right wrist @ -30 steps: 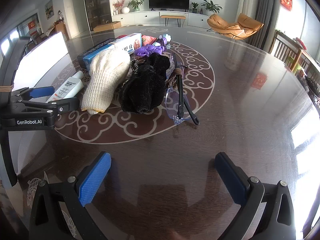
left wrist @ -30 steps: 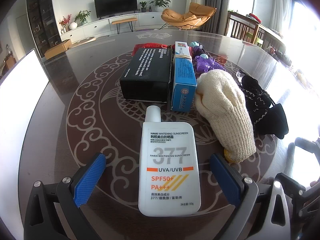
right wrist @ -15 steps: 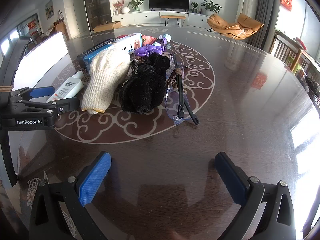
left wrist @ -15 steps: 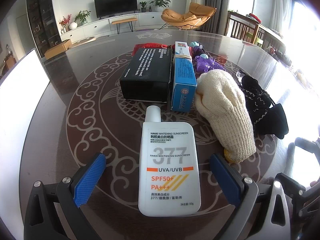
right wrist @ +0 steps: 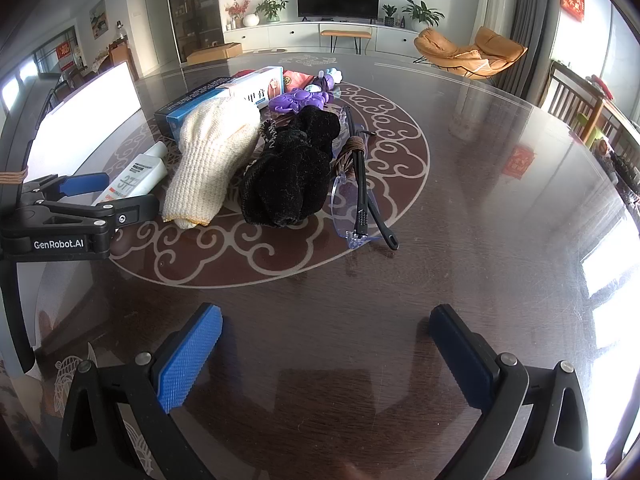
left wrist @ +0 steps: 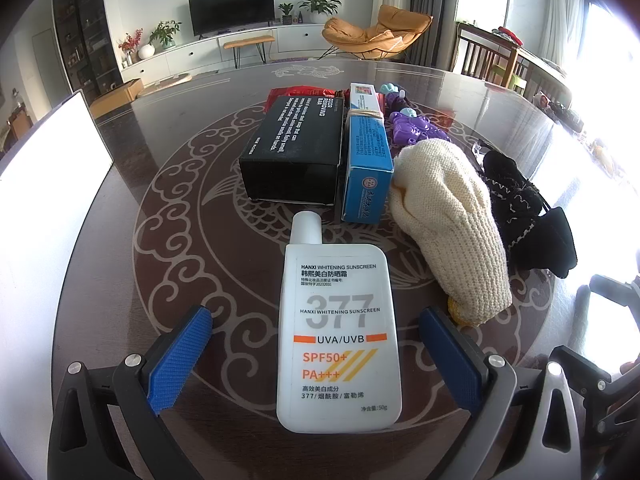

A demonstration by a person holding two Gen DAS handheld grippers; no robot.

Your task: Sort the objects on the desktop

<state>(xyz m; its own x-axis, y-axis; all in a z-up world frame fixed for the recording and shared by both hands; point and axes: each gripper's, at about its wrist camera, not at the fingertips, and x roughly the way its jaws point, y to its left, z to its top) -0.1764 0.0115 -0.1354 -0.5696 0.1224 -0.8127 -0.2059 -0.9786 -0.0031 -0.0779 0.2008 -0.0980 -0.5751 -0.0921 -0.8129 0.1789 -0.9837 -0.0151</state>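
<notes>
Glossy dark table (left wrist: 120,280) carries the clutter, and the left gripper (left wrist: 320,354), jaws spread, straddles the flat sunscreen (left wrist: 338,344) while the right gripper (right wrist: 324,354) gapes empty, so a shallow pinch could squirt the slick bottle forward into the glove (left wrist: 448,232).

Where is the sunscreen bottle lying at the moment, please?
In the left wrist view, the sunscreen bottle lies flat on the table between the left gripper's open jaws, its cap pointing toward the black box.
</notes>
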